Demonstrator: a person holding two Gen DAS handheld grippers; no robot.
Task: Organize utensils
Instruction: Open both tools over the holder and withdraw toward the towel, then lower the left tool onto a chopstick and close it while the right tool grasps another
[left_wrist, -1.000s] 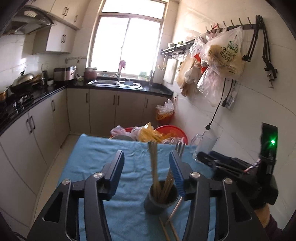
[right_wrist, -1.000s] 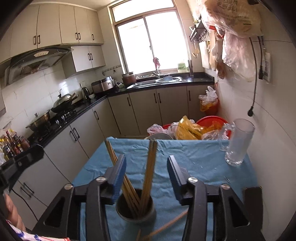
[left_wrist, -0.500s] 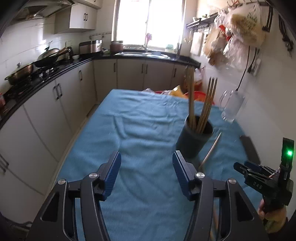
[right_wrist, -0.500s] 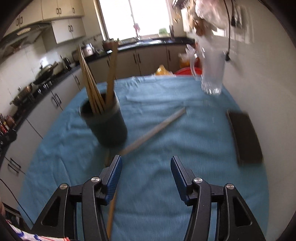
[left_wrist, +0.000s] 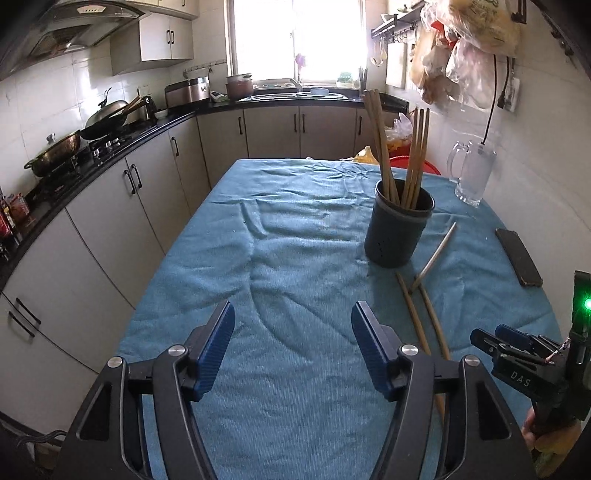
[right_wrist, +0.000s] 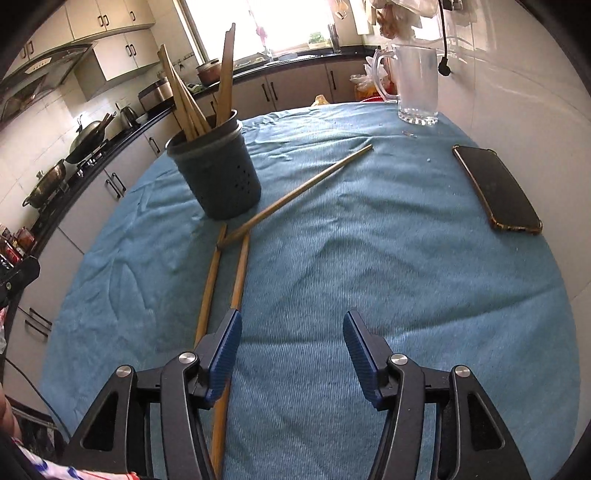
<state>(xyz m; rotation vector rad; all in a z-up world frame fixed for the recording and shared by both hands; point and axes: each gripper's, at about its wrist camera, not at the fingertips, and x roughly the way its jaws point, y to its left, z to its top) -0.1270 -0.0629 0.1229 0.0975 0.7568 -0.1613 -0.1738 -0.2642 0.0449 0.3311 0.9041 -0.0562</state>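
Observation:
A dark utensil holder (left_wrist: 399, 229) (right_wrist: 218, 173) stands upright on the blue tablecloth (left_wrist: 295, 280) and holds several wooden chopsticks (left_wrist: 413, 155) (right_wrist: 225, 77). Three loose chopsticks lie on the cloth in front of it: one slanted (right_wrist: 299, 192) (left_wrist: 436, 254), two roughly parallel (right_wrist: 240, 280) (left_wrist: 424, 317). My left gripper (left_wrist: 291, 336) is open and empty above the cloth, left of the holder. My right gripper (right_wrist: 291, 343) is open and empty, its left finger over the near ends of the parallel chopsticks; it also shows in the left wrist view (left_wrist: 517, 354).
A black phone (right_wrist: 496, 188) (left_wrist: 519, 256) lies at the right edge of the table. A glass mug (right_wrist: 415, 85) (left_wrist: 471, 177) stands at the far right by the tiled wall. Kitchen cabinets and a stove run along the left.
Both grippers have pulled back and up from the holder. The loose chopsticks and phone have come into view.

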